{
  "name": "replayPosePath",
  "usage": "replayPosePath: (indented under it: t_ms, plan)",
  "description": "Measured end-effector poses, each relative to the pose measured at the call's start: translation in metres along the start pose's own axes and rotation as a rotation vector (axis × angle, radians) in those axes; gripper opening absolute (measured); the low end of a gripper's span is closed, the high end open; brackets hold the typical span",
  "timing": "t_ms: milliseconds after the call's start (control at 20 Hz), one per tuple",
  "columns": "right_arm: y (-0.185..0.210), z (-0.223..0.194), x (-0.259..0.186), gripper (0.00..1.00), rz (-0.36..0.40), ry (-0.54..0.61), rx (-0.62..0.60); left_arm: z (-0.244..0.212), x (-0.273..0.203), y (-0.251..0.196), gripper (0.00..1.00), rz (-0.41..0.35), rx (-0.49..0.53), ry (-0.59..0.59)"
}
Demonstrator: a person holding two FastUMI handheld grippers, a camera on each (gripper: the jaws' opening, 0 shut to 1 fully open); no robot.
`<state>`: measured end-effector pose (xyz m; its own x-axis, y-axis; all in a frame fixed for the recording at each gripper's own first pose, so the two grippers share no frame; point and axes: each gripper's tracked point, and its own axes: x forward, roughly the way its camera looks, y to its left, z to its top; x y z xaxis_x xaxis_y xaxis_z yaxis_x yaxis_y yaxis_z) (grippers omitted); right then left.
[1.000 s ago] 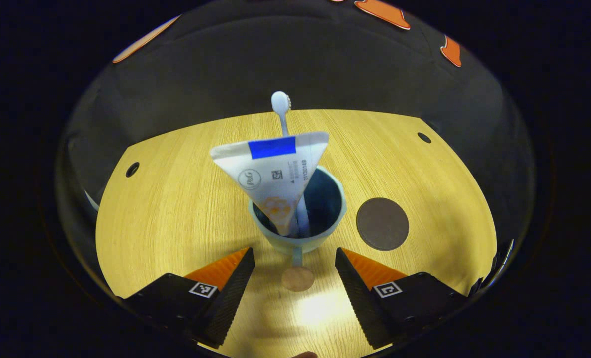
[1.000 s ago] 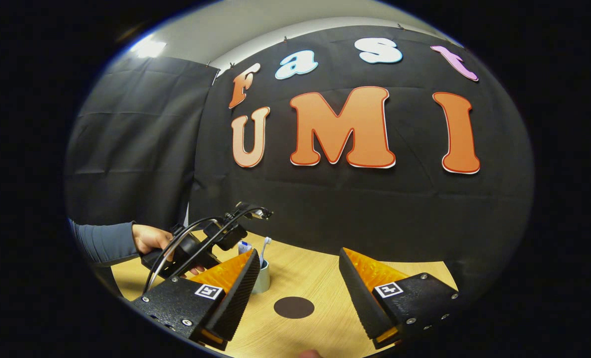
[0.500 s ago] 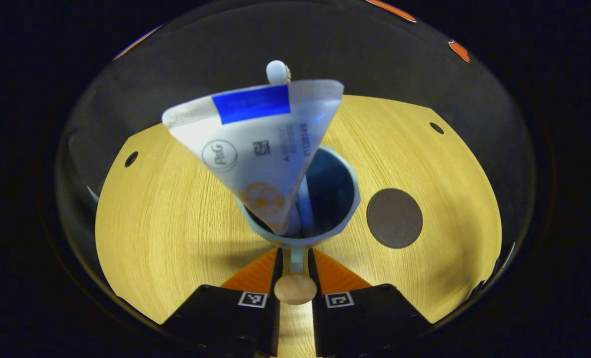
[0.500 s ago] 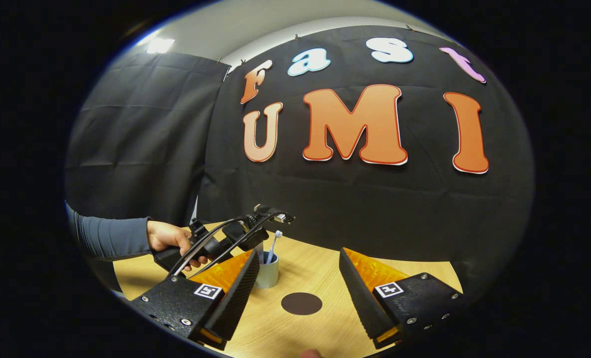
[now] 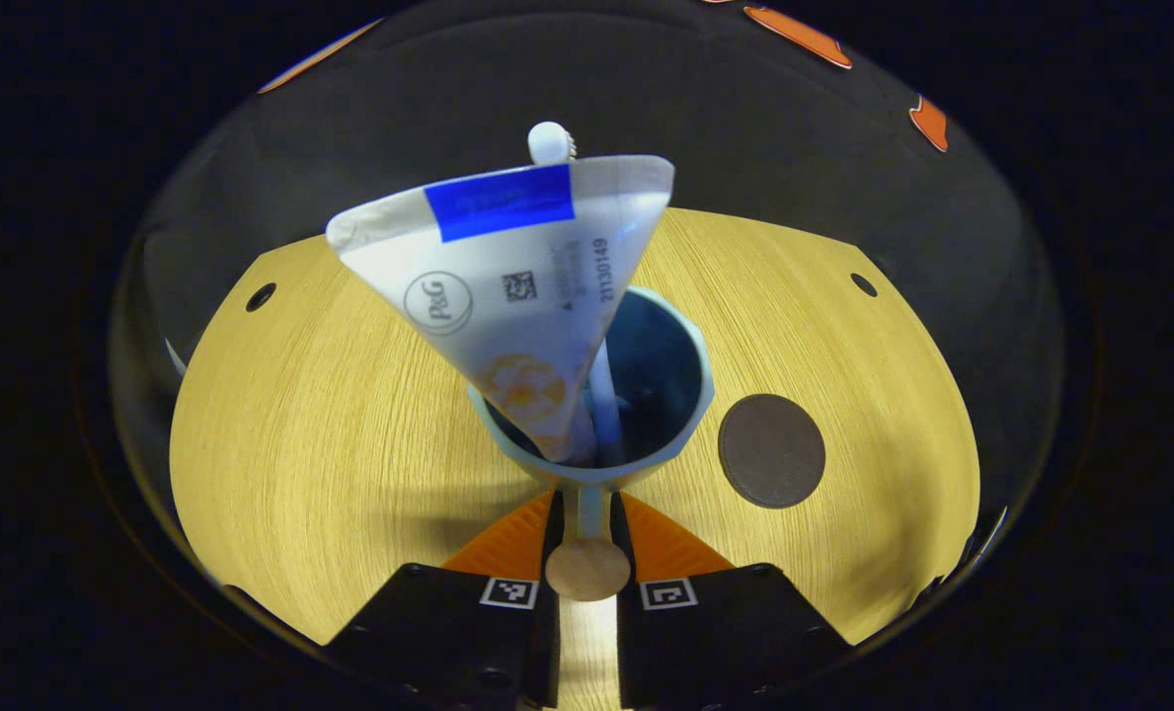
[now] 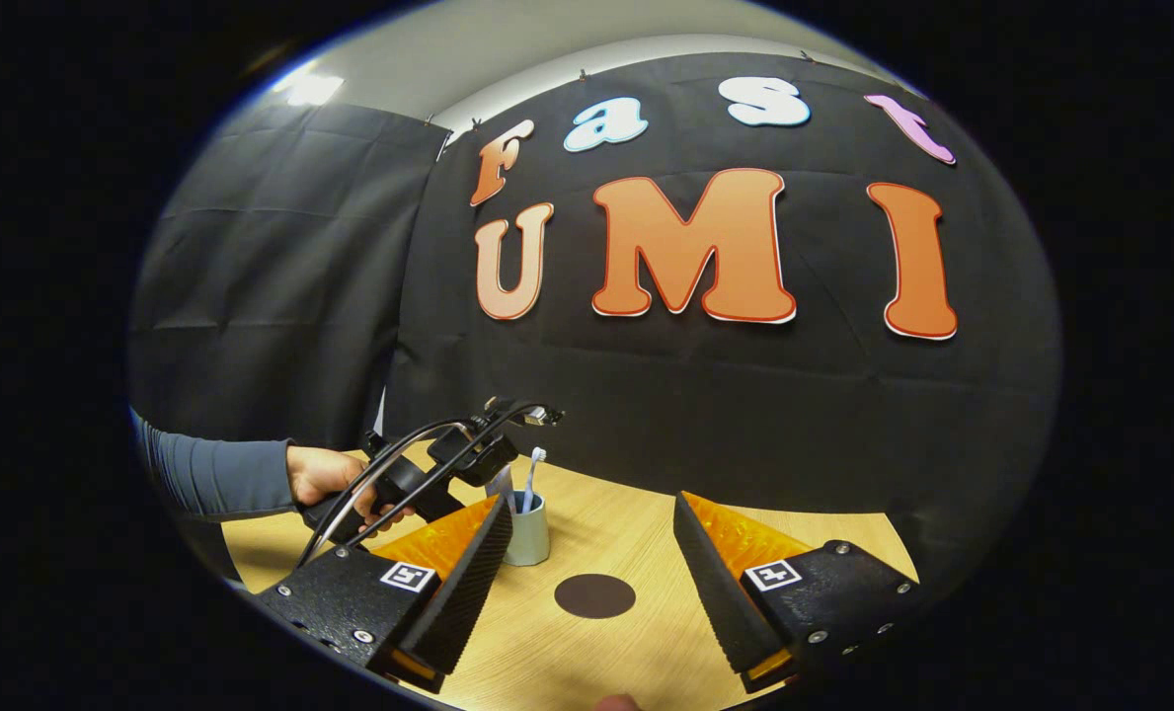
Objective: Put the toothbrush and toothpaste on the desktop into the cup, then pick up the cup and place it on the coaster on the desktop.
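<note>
Straight ahead of the left hand-held gripper (image 5: pixel 584 538), clamped on the cup's handle (image 5: pixel 587 553), the cup (image 5: pixel 685 395) holds toothpaste (image 5: pixel 508 286) and toothbrush (image 5: pixel 550 141). To its right lies the coaster (image 5: pixel 771 450) on the bench (image 5: pixel 330 415). Fingers spread apart, the right hand-held gripper (image 6: pixel 587 553) hovers nearby.

Your left gripper (image 5: pixel 587 528) has two blocky matte housings, each with a small square black-and-white coded marker on its upper face and a wedge-shaped inner plate running toward the tip. In the right gripper view, your right gripper (image 6: pixel 587 553) shows the same build: textured housings with round screw heads along the lower edges, a square marker on each, and finely ribbed inner faces on the fingers (image 6: pixel 468 583). Your left unit (image 6: pixel 419 474) there carries looping dark cables over a dark handle. Your sleeve (image 6: pixel 216 476) is long, close-fitting and slate blue-grey.
</note>
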<state>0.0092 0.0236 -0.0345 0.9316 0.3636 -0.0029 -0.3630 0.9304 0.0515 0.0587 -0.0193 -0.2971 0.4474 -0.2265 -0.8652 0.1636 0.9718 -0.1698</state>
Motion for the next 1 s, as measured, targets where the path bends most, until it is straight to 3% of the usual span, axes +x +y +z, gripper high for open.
replayPosePath:
  t_ms: [250,500,1000]
  plan:
    - [-0.013,0.003,-0.007,0.99,-0.045,-0.005,0.004,0.009,-0.003,-0.005,0.23,0.002,0.032,-0.034]
    - [-0.041,0.007,-0.025,0.99,-0.155,-0.032,-0.022,0.017,-0.003,-0.01,0.23,-0.029,0.088,-0.053]
    - [-0.067,-0.021,-0.053,0.99,-0.219,-0.001,0.022,0.013,0.005,-0.014,0.23,-0.08,0.158,-0.012]
